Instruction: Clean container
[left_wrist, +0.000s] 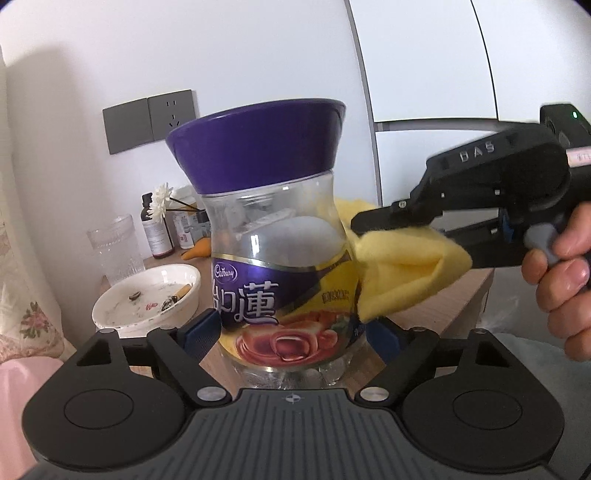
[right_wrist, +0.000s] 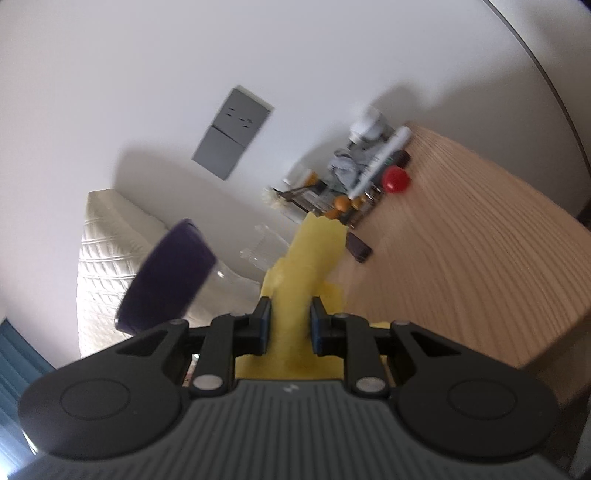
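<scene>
The left gripper (left_wrist: 291, 334) has its fingers (left_wrist: 201, 334) closed against the lower sides of a clear jar (left_wrist: 280, 258), which stands upright between them above the wooden worktop (left_wrist: 436, 310), its purple lid (left_wrist: 255, 140) on. The right gripper (right_wrist: 288, 328) pinches a yellow cloth (right_wrist: 291, 288) tight; in the left view the cloth (left_wrist: 402, 280) touches the jar's right side. A hand (left_wrist: 561, 273) holds that gripper. Farther left sit a white dish (left_wrist: 144, 299) and a ribbed glass (left_wrist: 116, 247), with a grey wall socket (left_wrist: 149, 120) behind.
</scene>
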